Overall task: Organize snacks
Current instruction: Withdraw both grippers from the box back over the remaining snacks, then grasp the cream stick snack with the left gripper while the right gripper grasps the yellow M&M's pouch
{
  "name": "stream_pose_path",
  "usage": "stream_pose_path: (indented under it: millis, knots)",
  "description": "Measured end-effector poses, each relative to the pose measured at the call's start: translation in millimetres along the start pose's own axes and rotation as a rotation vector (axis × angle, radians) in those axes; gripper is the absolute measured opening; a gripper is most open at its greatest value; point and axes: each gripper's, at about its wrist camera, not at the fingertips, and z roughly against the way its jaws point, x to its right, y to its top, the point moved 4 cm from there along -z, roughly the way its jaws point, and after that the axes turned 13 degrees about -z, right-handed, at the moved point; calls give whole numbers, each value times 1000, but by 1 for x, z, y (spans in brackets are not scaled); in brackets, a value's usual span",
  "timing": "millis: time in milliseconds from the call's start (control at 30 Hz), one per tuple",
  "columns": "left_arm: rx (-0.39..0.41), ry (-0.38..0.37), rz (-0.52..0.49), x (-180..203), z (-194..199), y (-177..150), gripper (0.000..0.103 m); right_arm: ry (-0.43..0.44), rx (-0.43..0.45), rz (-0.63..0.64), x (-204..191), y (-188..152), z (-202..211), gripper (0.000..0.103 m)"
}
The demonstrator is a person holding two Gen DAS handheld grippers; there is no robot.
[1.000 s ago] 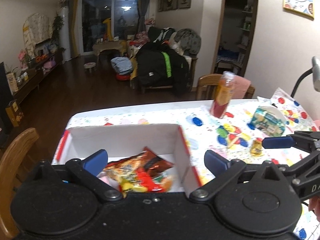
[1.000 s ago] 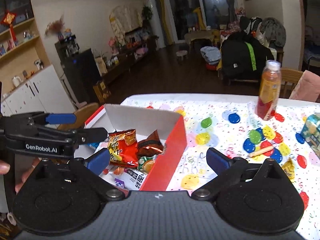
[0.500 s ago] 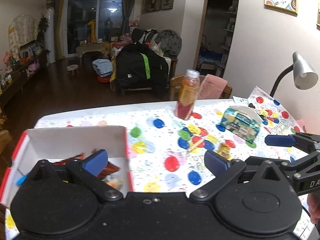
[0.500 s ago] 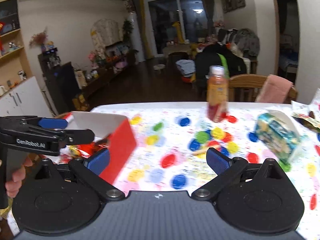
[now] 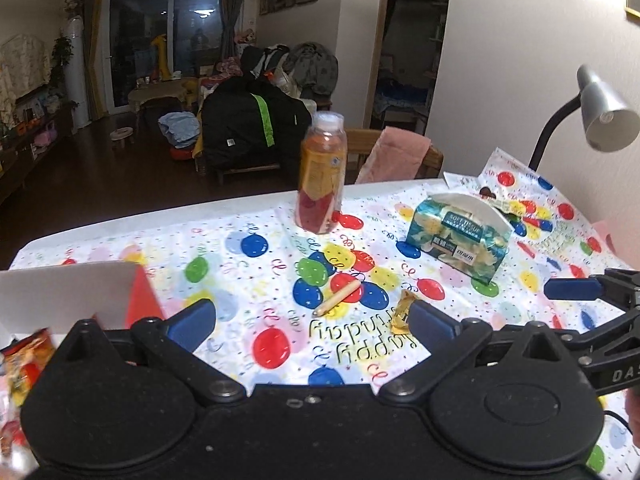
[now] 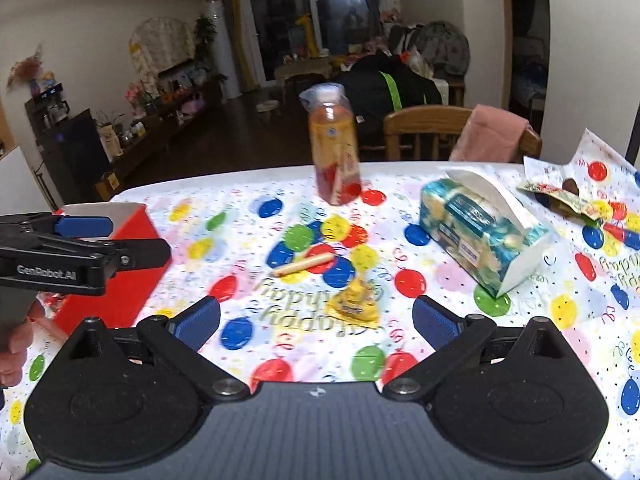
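Both claws gape wide w/ nothing between the pads. In the right wrist view the right gripper (image 6: 316,322) hovers low over the balloon tablecloth (image 6: 440,276), a yellow snack packet (image 6: 354,306) lying just ahead between its fingers, center frame. A thin stick snack (image 6: 303,264) lies slightly beyond it, the drink bottle (image 6: 334,148) upright further back, tissue pack (image 6: 480,232) at right. The red box (image 6: 116,264) sits at left edge, behind the left gripper's tip. In the left wrist view the left gripper (image 5: 310,322) also hangs empty over the cloth, box at lower left w/ a snack bag (image 5: 26,356) inside.
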Motion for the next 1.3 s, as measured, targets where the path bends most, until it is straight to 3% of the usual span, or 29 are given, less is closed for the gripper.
stream_pose_path:
  millis: [200, 567, 733, 833, 900, 1000, 1300]
  knots:
    - [-46, -18, -36, 14, -53, 6, 97, -29, -34, -14, 24, 2, -30, 103]
    - [-140, -103, -95, 28, -134, 10, 73, -30, -102, -2, 41, 4, -92, 101]
    - [-175, -128, -144, 32, -163, 11, 58, -33, -130, 10, 41, 5, -115, 83]
    - [-188, -140, -168, 34, -177, 11, 55, -29, -143, 16, 41, 5, -126, 79]
    - [-199, -153, -183, 36, -186, 9, 47, -26, -150, 19, 41, 4, -132, 78]
    - [-216, -157, -201, 39, -196, 6, 43, -22, -165, 22, 41, 3, -139, 67]
    - [-230, -174, -232, 43, -208, 4, 27, -23, -183, 25, 38, 1, -152, 55]
